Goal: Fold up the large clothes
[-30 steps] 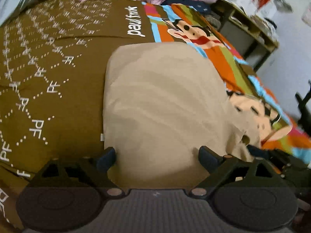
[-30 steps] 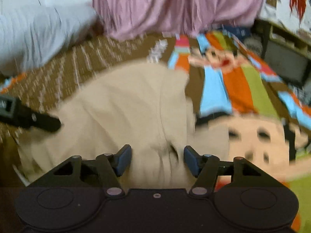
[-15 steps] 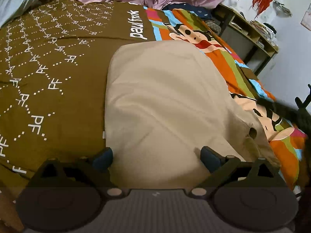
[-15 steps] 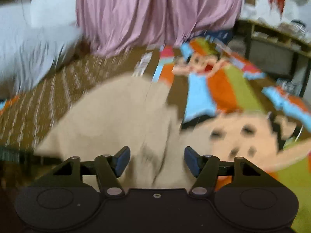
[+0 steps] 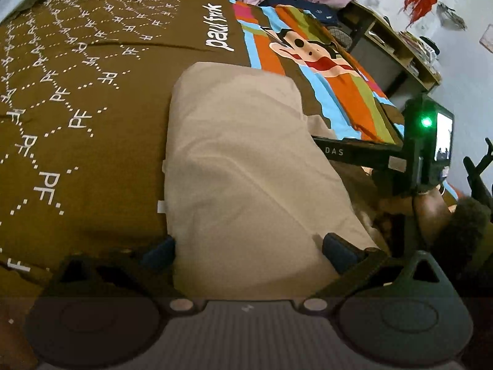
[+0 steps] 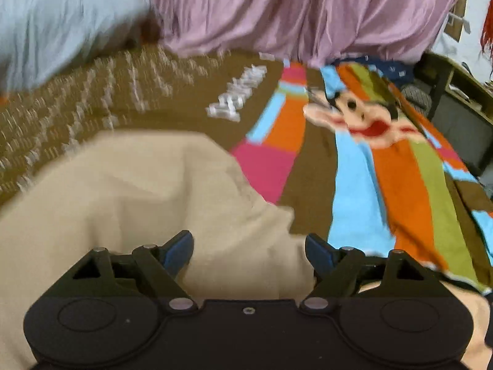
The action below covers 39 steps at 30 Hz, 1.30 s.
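Observation:
A beige garment point(image 5: 243, 169) lies folded on a brown bedspread point(image 5: 77, 98), its near edge reaching under both grippers. My left gripper point(image 5: 248, 251) hovers over the garment's near end with its jaws opening wide and nothing pinched between the pads. In the right wrist view the same beige garment point(image 6: 138, 203) fills the lower left. My right gripper point(image 6: 249, 251) hangs over its right edge, jaws opening, pads apart from the cloth. The right gripper's body point(image 5: 428, 141) shows in the left wrist view at the garment's right side, a green light on it.
The bedspread has a striped cartoon-monkey panel point(image 6: 385, 166) on the right. A pink curtain point(image 6: 292, 12) hangs at the back, with grey bedding point(image 6: 61, 21) at the back left. A shelf unit point(image 5: 397, 46) stands right of the bed.
The right gripper swept across and came in along the garment's right side, where it now shows in the left wrist view, and its jaws spread wider. The left gripper stayed put, opening slightly.

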{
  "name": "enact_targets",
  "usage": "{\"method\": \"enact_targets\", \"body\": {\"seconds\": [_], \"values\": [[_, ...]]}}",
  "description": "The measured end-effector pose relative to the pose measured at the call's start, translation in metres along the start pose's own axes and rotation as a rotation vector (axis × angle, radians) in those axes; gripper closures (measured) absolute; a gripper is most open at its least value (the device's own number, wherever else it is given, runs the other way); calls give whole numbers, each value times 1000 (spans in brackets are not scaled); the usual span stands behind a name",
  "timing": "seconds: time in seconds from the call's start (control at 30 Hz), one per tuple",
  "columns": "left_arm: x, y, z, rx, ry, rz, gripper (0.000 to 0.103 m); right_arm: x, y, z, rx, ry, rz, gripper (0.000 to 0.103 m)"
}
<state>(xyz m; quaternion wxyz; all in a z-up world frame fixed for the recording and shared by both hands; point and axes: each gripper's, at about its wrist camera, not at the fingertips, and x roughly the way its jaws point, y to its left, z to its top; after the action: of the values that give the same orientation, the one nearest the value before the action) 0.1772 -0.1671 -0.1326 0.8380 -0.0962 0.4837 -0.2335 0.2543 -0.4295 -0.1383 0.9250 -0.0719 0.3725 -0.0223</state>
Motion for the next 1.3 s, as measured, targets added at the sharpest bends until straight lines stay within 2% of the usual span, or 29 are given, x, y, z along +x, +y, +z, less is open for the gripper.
{"method": "enact_targets", "body": {"seconds": [0.1, 0.2, 0.3, 0.37, 0.4, 0.47, 0.6, 0.67, 0.73, 0.8, 0.93, 1.03, 1.13, 1.2, 1.3], "values": [[-1, 0, 0, -7, 6, 2, 0, 11, -13, -6, 86, 39, 22, 20], [-2, 3, 0, -19, 16, -9, 0, -1, -16, -5, 108, 10, 30, 21], [-3, 4, -1, -33, 14, -4, 0, -48, -22, -2, 144, -96, 19, 21], [-3, 4, -2, -32, 11, 0, 0, -82, -25, -1, 162, -130, 30, 19], [-3, 3, -2, -31, 11, 2, 0, -103, -27, -6, 173, -189, 39, 19], [-4, 3, -2, -38, 16, 8, 0, -137, -29, -16, 171, -238, 39, 8], [-5, 0, -2, -41, 14, 30, 0, -164, -36, -50, 214, -173, 21, 8], [-6, -4, -2, -30, 12, 50, 0, -163, -42, -72, 277, -118, 44, 16], [-8, -9, -3, -5, 6, 73, 0, -150, -44, -92, 331, -20, 30, 23], [-10, -13, -4, 12, -6, 96, 0, -137, -47, -105, 379, 55, 25, 26], [-14, -14, -6, -9, -13, 94, 0, -135, -39, -104, 362, 55, 14, 29], [-24, -10, 0, -17, -4, 62, 1, -138, -42, -105, 387, 33, 44, 29], [-43, -5, 9, -5, -68, 47, 1, -149, -53, -107, 443, -37, 83, 29], [-53, 1, 16, -16, -120, 19, 1, -160, -63, -108, 491, -98, 108, 25], [-56, 11, 29, -51, -138, 9, 1, -172, -79, -103, 566, -182, 139, 16]]}}
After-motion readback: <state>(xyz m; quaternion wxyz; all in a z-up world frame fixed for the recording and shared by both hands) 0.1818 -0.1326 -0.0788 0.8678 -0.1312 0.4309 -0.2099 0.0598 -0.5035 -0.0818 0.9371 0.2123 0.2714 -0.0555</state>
